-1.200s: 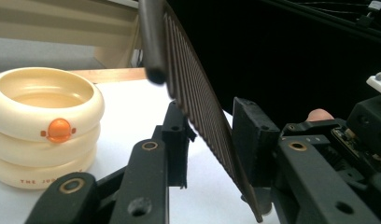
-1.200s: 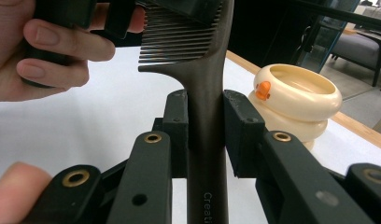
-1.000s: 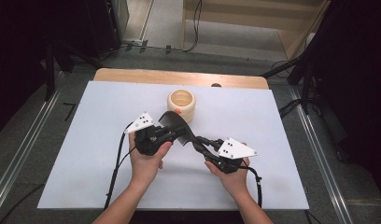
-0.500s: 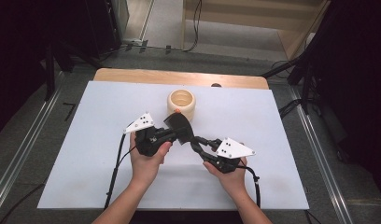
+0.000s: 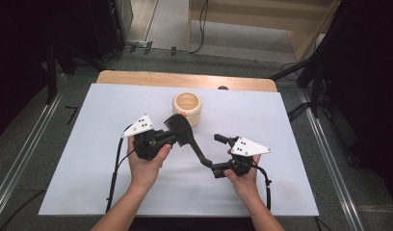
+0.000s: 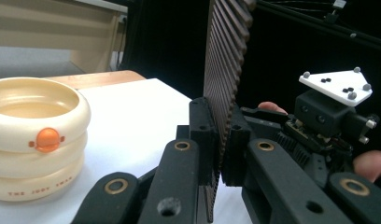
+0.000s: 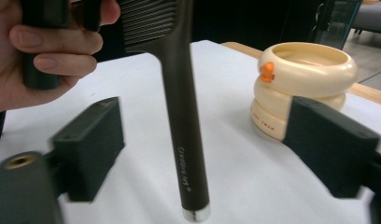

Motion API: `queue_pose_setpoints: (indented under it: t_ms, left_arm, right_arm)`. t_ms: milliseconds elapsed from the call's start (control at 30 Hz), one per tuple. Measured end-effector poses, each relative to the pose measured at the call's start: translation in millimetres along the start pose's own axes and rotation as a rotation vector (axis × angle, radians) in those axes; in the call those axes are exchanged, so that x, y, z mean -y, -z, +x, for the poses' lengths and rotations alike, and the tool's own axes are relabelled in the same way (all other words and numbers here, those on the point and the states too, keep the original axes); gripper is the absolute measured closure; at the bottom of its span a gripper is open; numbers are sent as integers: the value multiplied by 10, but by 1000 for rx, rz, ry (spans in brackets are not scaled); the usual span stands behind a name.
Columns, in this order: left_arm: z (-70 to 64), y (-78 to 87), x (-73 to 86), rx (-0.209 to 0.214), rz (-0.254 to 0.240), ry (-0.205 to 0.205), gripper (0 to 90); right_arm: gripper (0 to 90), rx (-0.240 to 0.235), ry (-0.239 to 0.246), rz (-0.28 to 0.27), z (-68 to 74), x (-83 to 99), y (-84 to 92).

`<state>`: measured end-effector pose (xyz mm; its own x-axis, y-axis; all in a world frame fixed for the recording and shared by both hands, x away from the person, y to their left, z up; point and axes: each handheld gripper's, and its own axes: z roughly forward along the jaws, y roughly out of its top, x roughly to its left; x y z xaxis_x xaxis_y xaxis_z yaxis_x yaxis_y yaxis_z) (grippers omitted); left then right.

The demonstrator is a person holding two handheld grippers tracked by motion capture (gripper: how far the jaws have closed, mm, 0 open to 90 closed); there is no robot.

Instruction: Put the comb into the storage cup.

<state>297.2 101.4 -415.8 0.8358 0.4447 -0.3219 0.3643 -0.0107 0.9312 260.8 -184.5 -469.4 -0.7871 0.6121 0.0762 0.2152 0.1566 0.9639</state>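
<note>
Left tongs clamp comb by its teeth; right tongs gape wide, empty. Comb may pivot, strike cream ring-pot.

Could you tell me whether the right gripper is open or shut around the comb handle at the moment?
Open. In the right gripper view the right gripper has its jaws wide apart, either side of the comb handle without touching it.

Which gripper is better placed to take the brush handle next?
Right. The right gripper is open with the brush handle between its jaws, while the left gripper is shut on the brush head.
</note>
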Motion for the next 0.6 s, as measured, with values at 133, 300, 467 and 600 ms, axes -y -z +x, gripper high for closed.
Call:
queue_pose_setpoints:
  t_ms: [133, 300, 467, 600]
  left_arm:
    - [12, 9, -12, -3, 2, -10, 857]
    - [17, 17, -33, -7, 0, -16, 857]
    - [30, 19, -47, -16, -1, -22, 857]
    - [45, 23, -63, -21, 0, -26, 857]
  right_arm:
    - [0, 17, -13, 5, -40, 18, 42]
    - [0, 43, -9, 18, -71, 52, 85]
    - [0, 62, -2, 28, -120, 99, 149]
    - [0, 76, 4, 33, -160, 132, 210]
